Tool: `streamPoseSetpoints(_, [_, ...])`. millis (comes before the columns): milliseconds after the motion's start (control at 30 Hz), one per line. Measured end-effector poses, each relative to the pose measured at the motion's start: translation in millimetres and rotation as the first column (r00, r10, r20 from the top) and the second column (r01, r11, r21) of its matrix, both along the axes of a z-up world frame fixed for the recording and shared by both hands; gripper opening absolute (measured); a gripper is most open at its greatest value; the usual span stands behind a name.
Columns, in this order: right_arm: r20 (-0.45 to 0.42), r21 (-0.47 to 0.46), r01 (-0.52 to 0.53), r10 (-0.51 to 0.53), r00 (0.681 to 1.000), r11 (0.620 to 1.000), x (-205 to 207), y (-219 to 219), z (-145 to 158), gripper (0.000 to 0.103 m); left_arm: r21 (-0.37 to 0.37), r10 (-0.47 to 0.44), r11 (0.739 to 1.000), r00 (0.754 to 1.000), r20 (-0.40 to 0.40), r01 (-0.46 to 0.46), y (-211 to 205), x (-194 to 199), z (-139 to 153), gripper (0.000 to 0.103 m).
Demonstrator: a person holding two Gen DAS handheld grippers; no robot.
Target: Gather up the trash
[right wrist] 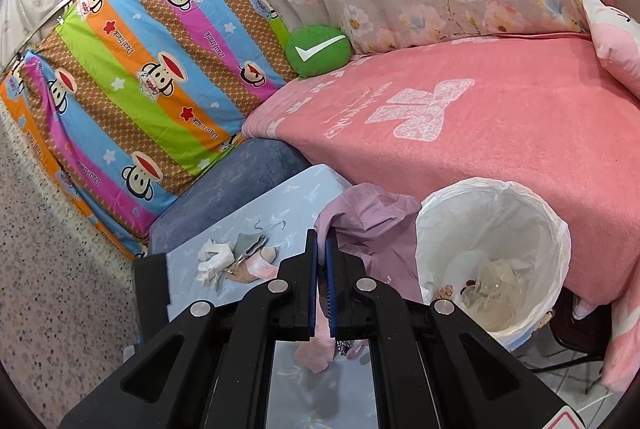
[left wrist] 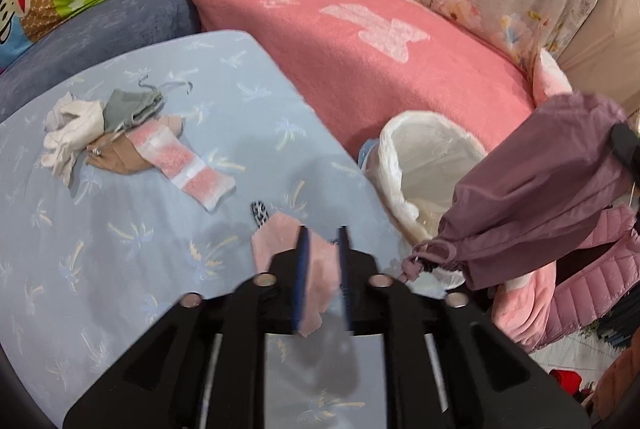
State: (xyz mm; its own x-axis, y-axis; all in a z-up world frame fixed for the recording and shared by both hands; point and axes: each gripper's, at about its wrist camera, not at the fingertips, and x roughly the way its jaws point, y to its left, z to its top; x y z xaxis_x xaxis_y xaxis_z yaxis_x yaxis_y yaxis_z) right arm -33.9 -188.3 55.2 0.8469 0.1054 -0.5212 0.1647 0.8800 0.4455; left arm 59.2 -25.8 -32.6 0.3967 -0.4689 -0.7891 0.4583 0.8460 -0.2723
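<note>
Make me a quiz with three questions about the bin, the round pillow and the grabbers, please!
1. Where is the trash bin?
A. Beside the pink bed cover
B. On the blue table
C. Under the striped sheet

2. What colour is the round pillow with the tick?
A. Red
B. Green
C. Yellow

3. What is the left gripper doing?
A. Wide open, holding nothing
B. Resting inside the bin
C. Shut on the pink cloth

Answers: 1 A, the white-lined bin stands against the pink bed cover, off the blue table. 2 B, the pillow is green with a white tick. 3 C, the pink cloth is pinched between the fingers above the table.
</note>
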Motion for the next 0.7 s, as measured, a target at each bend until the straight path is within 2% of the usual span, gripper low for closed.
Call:
streamPoseSetpoints(33, [0.000,0.000,-0.002,0.002,1.000,1.000,0.0,-0.3,0.0,0.004,0.011,0.002,1.000,1.000,-0.003,-0.002,-1.3,-1.7,-6.0,0.031])
streamPoseSetpoints(67, [-0.001,0.000,-0.003,0.003,1.000,1.000,-0.3,-0.3,0.0,0.004,0.022,0.003,1.000,1.000,-0.003,-0.003,-2.3,-3.5,-11.5,0.031])
streamPoseSetpoints(267, [-0.007,-0.004,-0.008,0.008,1.000,1.000,-1.3,-1.0,-1.8,0.004,0.113,0.001,0.994,0.998,-0.066,0.006,-5.6,-11.1,-56.4,0.030])
streamPoseSetpoints(367, [-0.013,-0.002,-0.004,0.004,1.000,1.000,-1.9,-2.5,-4.1,0.004,0.124,0.004,0.992,0.997,-0.081,0.006,-3.4,-11.7,-64.4,0.028])
streamPoseSetpoints(400, [-0.014,-0.001,-0.002,0.002,1.000,1.000,-2.0,-2.0,-4.6,0.004,0.124,0.002,0.992,0.997,-0.083,0.008,-2.9,-11.3,-65.2,0.025])
streamPoseSetpoints(467, [-0.016,0.001,-0.001,0.001,1.000,1.000,-2.0,-1.6,-5.1,0.004,0.126,0.005,0.992,0.996,-0.092,0.007,-0.6,-9.0,-65.3,0.011])
streamPoseSetpoints(700, [-0.010,-0.003,-0.003,0.003,1.000,1.000,-2.0,-0.6,-4.2,0.004,0.046,0.005,0.999,0.999,-0.033,-0.003,7.5,-12.0,-28.0,0.010])
